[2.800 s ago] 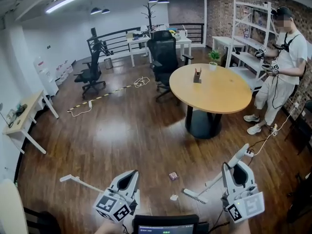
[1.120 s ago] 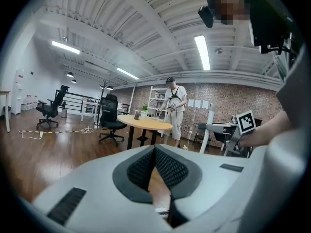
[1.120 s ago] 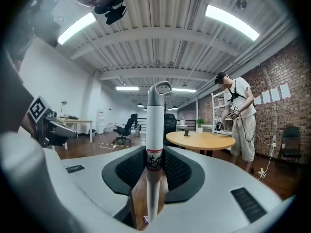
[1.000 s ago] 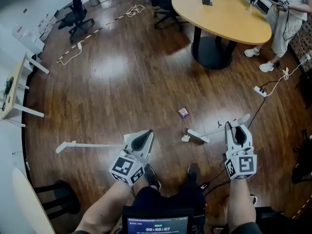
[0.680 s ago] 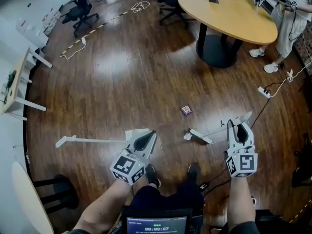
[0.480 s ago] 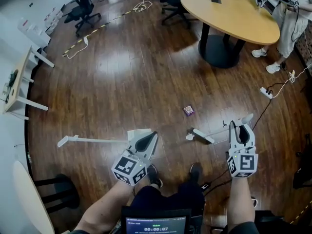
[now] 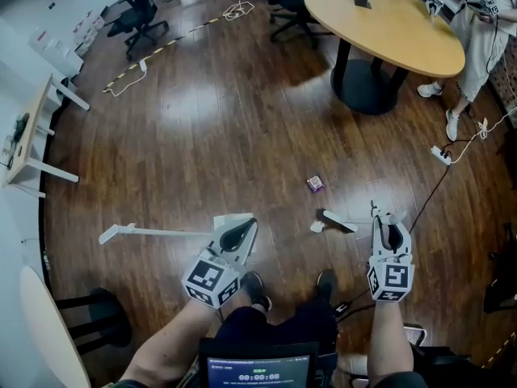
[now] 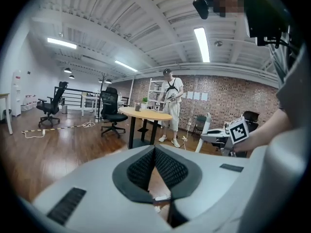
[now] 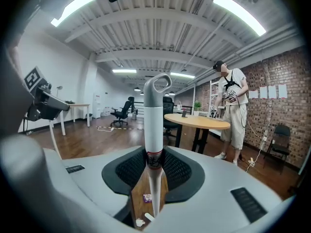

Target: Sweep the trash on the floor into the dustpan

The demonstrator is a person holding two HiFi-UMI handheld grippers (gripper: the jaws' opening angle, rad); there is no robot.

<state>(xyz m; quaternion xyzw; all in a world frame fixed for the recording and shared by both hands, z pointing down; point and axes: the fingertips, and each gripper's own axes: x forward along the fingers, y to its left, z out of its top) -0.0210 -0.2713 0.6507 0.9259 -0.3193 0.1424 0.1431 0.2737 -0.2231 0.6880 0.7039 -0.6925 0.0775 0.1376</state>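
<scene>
A purple wrapper (image 7: 315, 184) and a white paper scrap (image 7: 317, 226) lie on the wooden floor ahead of me. The white broom head (image 7: 334, 218) rests just right of the scrap. My right gripper (image 7: 388, 223) is shut on the broom handle (image 9: 154, 115), which rises between its jaws to a loop. Through those jaws I see the wrapper (image 9: 146, 197) and the scrap (image 9: 140, 222). My left gripper (image 7: 241, 229) is shut on the white dustpan (image 7: 229, 219); its long handle (image 7: 153, 233) reaches out to the left. In the left gripper view, that gripper (image 8: 155, 149) has its jaws meeting.
A round wooden table (image 7: 404, 35) on a dark base stands ahead right, with a person (image 7: 477, 31) beyond it. A power strip with cables (image 7: 441, 154) lies right of the trash. My shoes (image 7: 255, 288) are below the grippers. A white desk (image 7: 23, 148) stands left.
The head view has tipped from across the room to steeply down at the floor. The right gripper has drawn closer to the broom head, so less handle shows. The person by the table has shifted a foot.
</scene>
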